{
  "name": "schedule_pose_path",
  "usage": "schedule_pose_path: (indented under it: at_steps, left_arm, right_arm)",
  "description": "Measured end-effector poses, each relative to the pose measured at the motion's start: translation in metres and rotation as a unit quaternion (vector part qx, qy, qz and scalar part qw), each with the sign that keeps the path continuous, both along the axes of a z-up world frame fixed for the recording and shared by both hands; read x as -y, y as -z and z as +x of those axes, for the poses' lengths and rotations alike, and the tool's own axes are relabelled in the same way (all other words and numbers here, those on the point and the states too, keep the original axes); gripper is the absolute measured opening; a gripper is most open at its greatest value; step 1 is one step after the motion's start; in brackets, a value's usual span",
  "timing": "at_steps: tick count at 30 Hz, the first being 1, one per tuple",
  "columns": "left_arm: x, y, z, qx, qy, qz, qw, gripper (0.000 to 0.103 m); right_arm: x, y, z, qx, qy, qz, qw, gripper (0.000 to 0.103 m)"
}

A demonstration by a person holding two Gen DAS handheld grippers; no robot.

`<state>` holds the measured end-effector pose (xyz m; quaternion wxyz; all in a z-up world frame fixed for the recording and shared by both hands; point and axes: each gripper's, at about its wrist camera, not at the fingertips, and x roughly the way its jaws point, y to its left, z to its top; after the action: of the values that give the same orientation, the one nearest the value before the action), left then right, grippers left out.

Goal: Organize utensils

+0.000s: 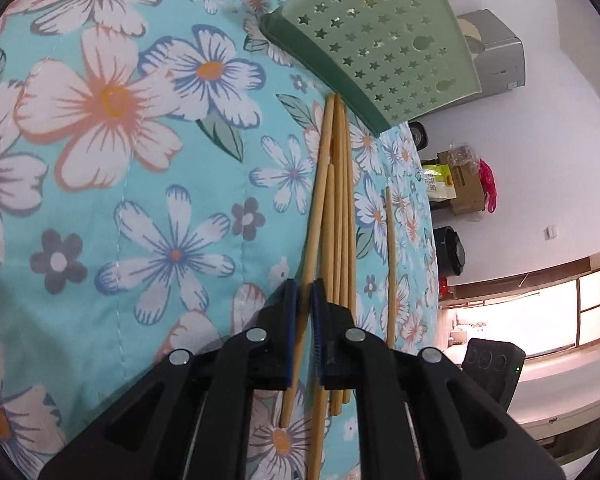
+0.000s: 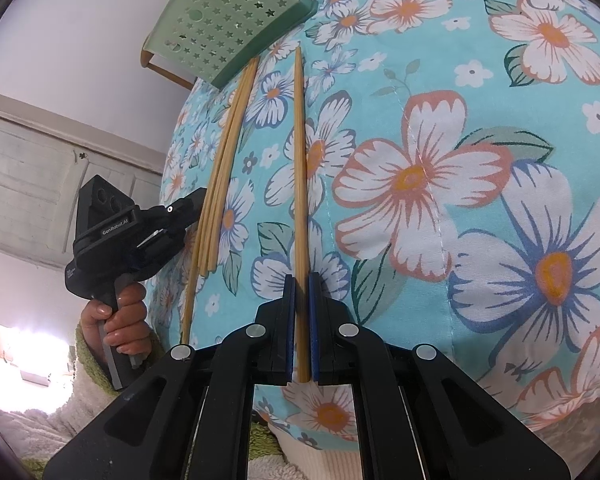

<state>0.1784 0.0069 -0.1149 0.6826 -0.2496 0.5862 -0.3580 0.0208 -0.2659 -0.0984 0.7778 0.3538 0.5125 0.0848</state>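
Note:
Several wooden chopsticks (image 1: 342, 200) lie bunched on a floral cloth (image 1: 120, 184), far ends by a green star-holed holder (image 1: 380, 52) resting on the cloth. My left gripper (image 1: 305, 286) has its blue pads closed on the leftmost chopstick (image 1: 318, 200) of the bunch. The right wrist view shows the left gripper (image 2: 194, 200) against that bunch (image 2: 220, 184), below the holder (image 2: 228, 20). My right gripper (image 2: 302, 280) is shut on a single chopstick (image 2: 300, 160) that runs away from me over the cloth; this one (image 1: 389, 260) lies apart, right of the bunch.
The cloth (image 2: 460, 160) drops away at its edge beside the bunch. A person's hand (image 2: 120, 320) holds the left gripper's handle. Beyond the edge stand a cardboard box (image 1: 466, 192), a grey appliance (image 1: 496, 56) and a bright window (image 1: 540, 312).

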Motion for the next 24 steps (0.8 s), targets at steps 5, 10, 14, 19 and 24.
schedule_pose_path:
  at_steps: [5, 10, 14, 19, 24]
  left_arm:
    - [-0.006, -0.007, -0.005, 0.015, -0.010, -0.003, 0.9998, 0.006]
    - [-0.035, -0.022, -0.018, 0.038, -0.032, 0.002, 0.9988, 0.006]
    - [-0.061, -0.028, -0.041, 0.039, -0.030, 0.027, 0.9984, 0.005]
    - [-0.082, -0.021, -0.078, 0.001, 0.013, 0.060, 0.9981, 0.006]
    - [-0.089, -0.029, -0.085, 0.013, 0.024, 0.084, 0.9961, 0.015]
  right_arm:
    - [-0.001, 0.000, 0.000, -0.001, 0.000, -0.003, 1.000, 0.004]
    - [-0.003, 0.000, 0.002, -0.003, -0.002, -0.005, 1.000, 0.004]
    - [-0.003, 0.000, 0.004, -0.004, -0.004, -0.003, 1.000, 0.004]
    - [-0.002, 0.000, 0.006, -0.006, -0.009, -0.004, 1.000, 0.004]
    - [-0.002, 0.000, 0.007, -0.007, -0.009, -0.004, 1.000, 0.004]
